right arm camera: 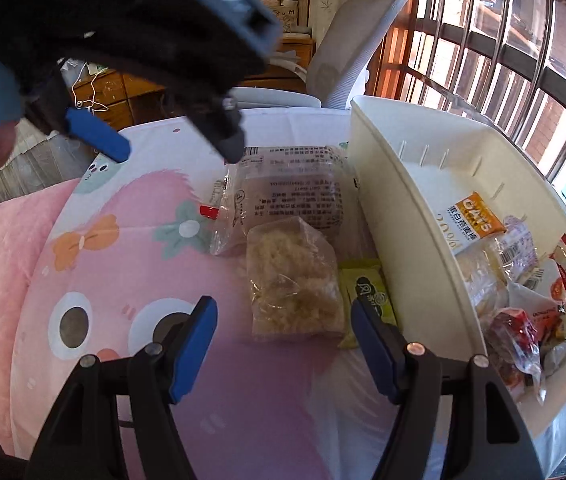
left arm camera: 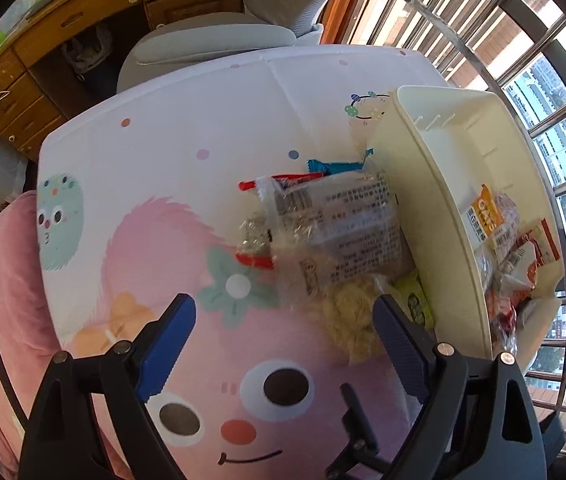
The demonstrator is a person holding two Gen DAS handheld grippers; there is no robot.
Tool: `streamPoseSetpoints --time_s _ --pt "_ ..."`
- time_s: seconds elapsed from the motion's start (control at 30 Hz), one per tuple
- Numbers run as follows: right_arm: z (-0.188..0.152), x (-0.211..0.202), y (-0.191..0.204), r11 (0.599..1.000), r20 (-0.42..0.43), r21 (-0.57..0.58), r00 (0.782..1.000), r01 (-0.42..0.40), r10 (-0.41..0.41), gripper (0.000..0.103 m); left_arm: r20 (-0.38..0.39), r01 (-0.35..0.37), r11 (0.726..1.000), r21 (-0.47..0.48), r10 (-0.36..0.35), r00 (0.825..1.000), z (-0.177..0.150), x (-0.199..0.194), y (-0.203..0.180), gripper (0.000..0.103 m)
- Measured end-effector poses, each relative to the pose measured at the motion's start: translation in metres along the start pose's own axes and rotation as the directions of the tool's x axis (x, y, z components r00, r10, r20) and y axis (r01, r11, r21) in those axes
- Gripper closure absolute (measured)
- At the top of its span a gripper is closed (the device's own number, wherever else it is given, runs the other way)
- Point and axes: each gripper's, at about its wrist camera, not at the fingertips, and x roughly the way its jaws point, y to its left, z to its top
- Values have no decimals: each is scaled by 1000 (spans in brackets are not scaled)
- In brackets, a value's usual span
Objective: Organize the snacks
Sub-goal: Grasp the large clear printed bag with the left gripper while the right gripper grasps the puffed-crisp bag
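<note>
A clear plastic bag of pale crumbly snack (right arm camera: pixel 295 280) lies on the bench, a cartoon-printed pink and white cloth (left arm camera: pixel 131 184) over it, just left of a cream plastic bin (right arm camera: pixel 411 248) already holding several packets. A yellow-green wrapped bar (right arm camera: pixel 363 292) lies between bag and bin; a larger clear printed bag (left arm camera: pixel 347 224) lies beyond. The left hand-held gripper (left arm camera: pixel 283 336) hangs released, nothing between its jaws. The right hand-held gripper (right arm camera: pixel 283 340) is released too, empty, near the crumbly bag.
</note>
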Motion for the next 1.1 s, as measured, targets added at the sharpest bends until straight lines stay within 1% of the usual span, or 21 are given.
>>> streamPoseSetpoints --time_s 0.13,0.23,0.37,0.6,0.7,0.73,0.77,0.8,0.9,0.97,1.1 --pt "-2 9 1 1000 -6 -19 1000 5 -5 33 -22 8 1000 17 -8 1000 13 17 -12 13" --pt "-5 17 -3 1000 -17 -5 1000 4 -4 33 -39 12 1000 28 -11 999 22 29 -22 13" --pt "-6 25 -5 1000 -27 -5 1000 -4 4 33 -42 31 999 22 -30 999 28 38 -30 13" --pt "-7 32 -2 1000 10 -28 1000 -11 11 33 -52 38 999 -4 -38 998 36 58 -32 13" --pt "-7 33 -2 998 23 -61 1000 -14 15 34 -58 33 999 -27 -34 998 39 67 -32 13" --pt "-7 33 0 997 24 -72 1000 -10 11 36 -59 39 999 -36 -41 997 40 69 -32 12" --pt "-8 33 0 997 25 -81 1000 -2 4 41 -65 48 998 -45 -51 997 41 72 -31 10" --pt "-9 33 -1 996 29 -84 1000 8 -6 44 -71 56 997 -54 -60 996 41 75 -30 10" --pt "-11 31 -3 996 35 -92 999 -4 8 48 -76 60 997 -56 -64 995 44 84 -32 9" --pt "-13 28 -4 994 35 -112 999 -11 15 52 -71 49 998 -48 -52 996 46 87 -37 7" --pt "-16 24 -8 994 17 -107 999 -35 37 56 -44 16 1000 -27 -17 999 50 92 -47 6"
